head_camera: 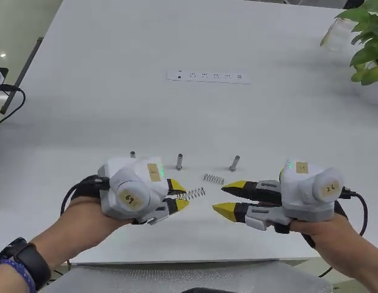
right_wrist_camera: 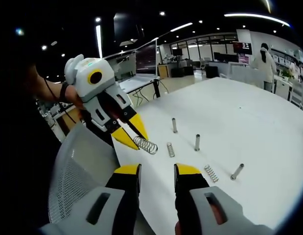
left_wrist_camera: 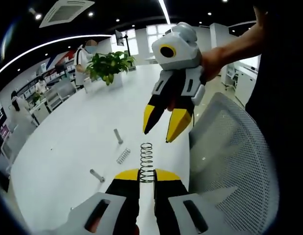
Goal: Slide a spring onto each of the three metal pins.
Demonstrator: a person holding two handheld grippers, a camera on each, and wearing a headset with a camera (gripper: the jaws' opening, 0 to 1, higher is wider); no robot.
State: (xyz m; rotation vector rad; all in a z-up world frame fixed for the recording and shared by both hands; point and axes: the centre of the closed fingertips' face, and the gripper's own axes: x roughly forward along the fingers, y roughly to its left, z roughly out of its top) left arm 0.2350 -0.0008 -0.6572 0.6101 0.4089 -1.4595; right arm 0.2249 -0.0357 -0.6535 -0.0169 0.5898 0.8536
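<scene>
Three short metal pins [head_camera: 132, 155] [head_camera: 179, 162] [head_camera: 234, 163] stand in a row on the white table [head_camera: 176, 110]. My left gripper [head_camera: 178, 195] is shut on one end of a spring [head_camera: 193, 193], which sticks out towards the right gripper; the held spring [left_wrist_camera: 147, 164] shows up close between the yellow tips. My right gripper [head_camera: 227, 199] is open and holds nothing, a short way right of the spring's free end. A loose spring [head_camera: 213, 179] lies between the middle and right pins. In the right gripper view another loose spring [right_wrist_camera: 170, 149] lies near the middle pin [right_wrist_camera: 197, 142].
A white power strip [head_camera: 205, 76] lies further back on the table. A potted plant [head_camera: 366, 43] stands at the far right corner. The table's front edge runs just under both grippers, with a mesh chair back [head_camera: 176, 278] below it. A black cable [head_camera: 11, 104] hangs at the left.
</scene>
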